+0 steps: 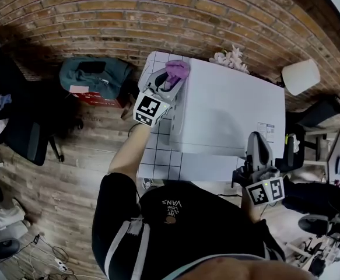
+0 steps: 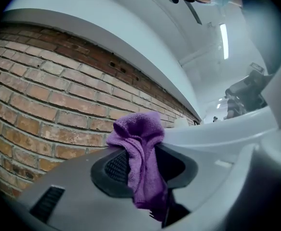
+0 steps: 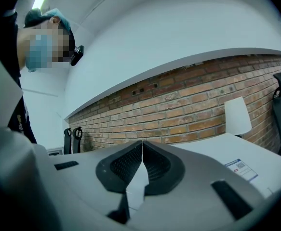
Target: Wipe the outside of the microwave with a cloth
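Far left in the head view: a black office chair [image 1: 18, 133] on the wooden floor [image 1: 88, 156], then a dark green bag [image 1: 97, 73] atop a red box [image 1: 97, 98] at the foot of the brick wall [image 1: 100, 16].

Next, the left claw [image 1: 171, 81], clenched on a purple cloth [image 1: 178, 69], up at the far left corner of the white microwave [image 1: 228, 104]. From the left gripper view: cloth [image 2: 141, 162] pinched between the two dark pads, bunched above the tips and trailing down through the gap, with the left claw [image 2: 139, 150] just beside the microwave's white edge [image 2: 217, 129].

Under the microwave, a white bench [image 1: 158, 162] ruled with a grid of dark lines. Below that, on the person's black shirt [image 1: 175, 226], white print reading "VANS", upside down from this angle; smaller lines under it unreadable.

Past the microwave's back edge, pale flowers [image 1: 229, 57]. Near its right edge, a small label [image 1: 267, 132]; in the right gripper view, red and blue marks on the label [image 3: 240, 169], print too small to read.

Over the near right corner, the right claw [image 1: 257, 137], clenched on nothing, with its pads pressed tip to tip in the right gripper view [image 3: 141, 146]. Further right, a white lampshade [image 1: 301, 76].
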The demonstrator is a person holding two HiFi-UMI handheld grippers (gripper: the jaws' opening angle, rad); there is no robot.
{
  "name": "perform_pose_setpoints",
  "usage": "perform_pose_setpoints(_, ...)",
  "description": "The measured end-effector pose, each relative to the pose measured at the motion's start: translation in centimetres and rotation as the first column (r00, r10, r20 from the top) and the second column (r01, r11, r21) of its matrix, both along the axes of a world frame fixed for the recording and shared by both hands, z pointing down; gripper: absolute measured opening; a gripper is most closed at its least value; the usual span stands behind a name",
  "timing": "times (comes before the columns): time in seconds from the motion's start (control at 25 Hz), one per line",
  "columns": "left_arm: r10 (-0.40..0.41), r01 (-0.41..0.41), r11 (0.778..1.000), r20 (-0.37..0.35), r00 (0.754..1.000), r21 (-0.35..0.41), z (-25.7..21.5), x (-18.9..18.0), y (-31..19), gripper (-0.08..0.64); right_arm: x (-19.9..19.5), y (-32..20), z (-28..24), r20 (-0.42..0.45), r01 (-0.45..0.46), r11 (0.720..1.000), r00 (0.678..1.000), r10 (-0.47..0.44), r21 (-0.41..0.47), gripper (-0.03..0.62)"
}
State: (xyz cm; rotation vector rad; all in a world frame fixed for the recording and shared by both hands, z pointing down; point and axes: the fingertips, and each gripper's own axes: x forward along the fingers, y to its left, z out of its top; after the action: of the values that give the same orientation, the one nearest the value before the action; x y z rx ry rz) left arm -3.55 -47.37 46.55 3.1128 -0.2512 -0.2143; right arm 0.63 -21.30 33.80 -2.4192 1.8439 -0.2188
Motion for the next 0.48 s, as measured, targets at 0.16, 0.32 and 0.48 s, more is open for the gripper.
perform_pose_setpoints(0.16, -0.003, 0.003, 1.0, -0.003, 1.0, -0.01, -0.1, 1.0, -1.0, 0.141, 0.5, -0.1, 0.0, 0.0, -0.004, 1.0, 1.0, 0.004, -0.01, 0.003)
perform_pose_setpoints(0.32, -0.011, 0.011, 1.0, -0.006, 1.0, -0.025, -0.3, 0.5, -0.9, 0.141, -0.1, -0.4, -0.5, -0.002, 0.013, 1.0, 1.0, -0.013, 0.006, 0.003)
perform_pose_setpoints(0.48, -0.002, 0.002, 1.0, -0.011, 1.0, -0.03, -0.4, -2.4, 1.2, 0.141, -1.7, -0.9, -0.8, 0.003, 0.053, 0.998, 0.999, -0.053, 0.031, 0.003)
